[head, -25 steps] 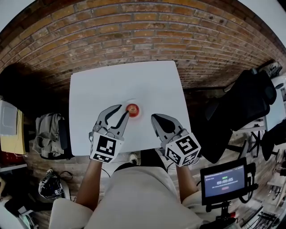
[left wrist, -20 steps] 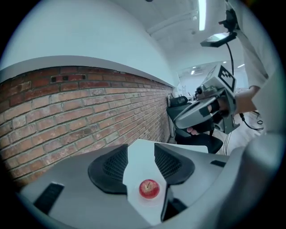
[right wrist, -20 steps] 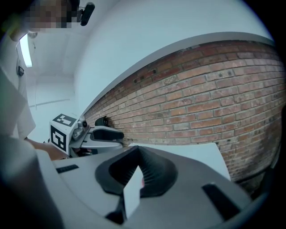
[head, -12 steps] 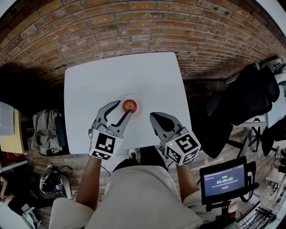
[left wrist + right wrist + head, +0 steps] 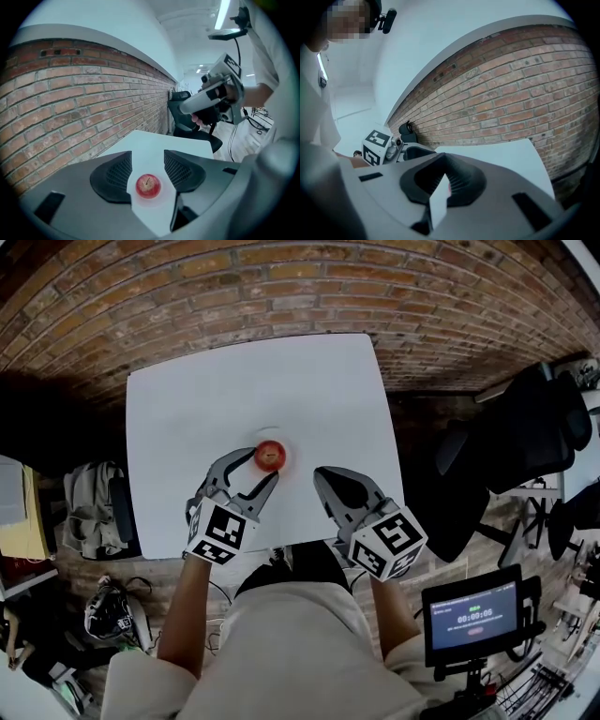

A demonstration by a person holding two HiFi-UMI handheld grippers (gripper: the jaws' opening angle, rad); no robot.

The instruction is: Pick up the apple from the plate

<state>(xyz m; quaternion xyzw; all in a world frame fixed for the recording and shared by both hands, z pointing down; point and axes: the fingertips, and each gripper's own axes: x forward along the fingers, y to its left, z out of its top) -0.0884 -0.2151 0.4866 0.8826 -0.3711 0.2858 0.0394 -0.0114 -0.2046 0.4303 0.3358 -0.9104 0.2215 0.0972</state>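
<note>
Red against white, the apple (image 5: 270,455) is sitting on its pale plate (image 5: 159,198) near the middle of the head view, on a white table (image 5: 309,399). The approach seems to be in hand. The left gripper (image 5: 261,465) is hovering at the fruit, and its jaws have just been opening. They are standing apart with the apple framed between the pads, untouched. The right gripper (image 5: 326,479) is idling lower right of centre, jaws closed on nothing. Next, the pads need settling on either side of the apple, then closing gently. A brick wall (image 5: 281,287) is filling the top of the frame, and a black chair (image 5: 525,437) is standing at right.
</note>
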